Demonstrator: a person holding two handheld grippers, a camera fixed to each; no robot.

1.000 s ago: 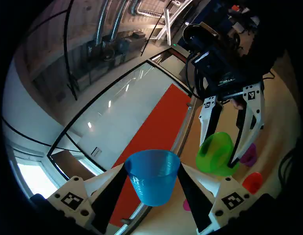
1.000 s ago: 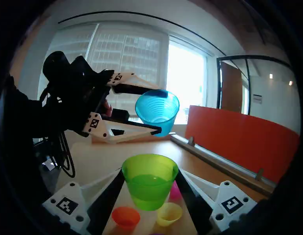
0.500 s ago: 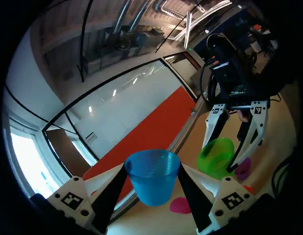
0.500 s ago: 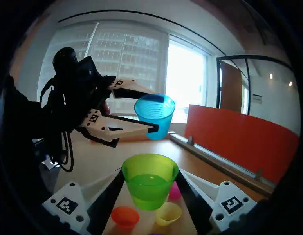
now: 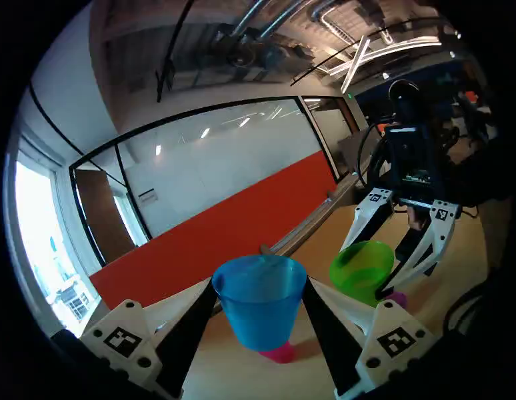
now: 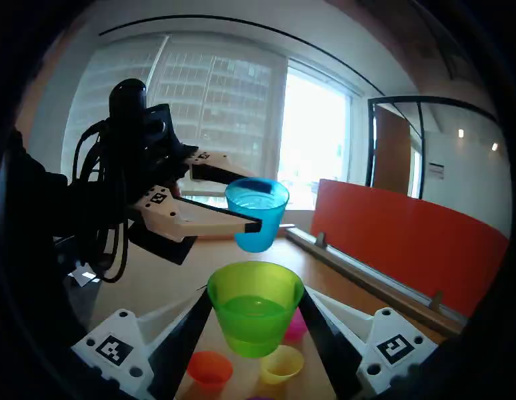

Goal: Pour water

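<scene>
Being gripped between both fingers of the left gripper (image 5: 259, 312), a blue cup (image 5: 259, 300) is being held at 6 o'clock in the left gripper view, above a pink cup (image 5: 279, 353) on the table (image 5: 328, 243). At 4 o'clock, a green cup (image 5: 358, 267) is being clamped by the right gripper (image 5: 366, 273). In the right gripper view, liquid is being carried in the green cup at 6 o'clock, the blue cup being held just above it. An orange cup (image 6: 211, 369) and a yellow cup (image 6: 281, 363) are being left standing beneath.

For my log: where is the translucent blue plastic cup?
Low centre in the left gripper view, the translucent blue plastic cup is clamped in the left gripper, left of the green plastic cup.
</scene>
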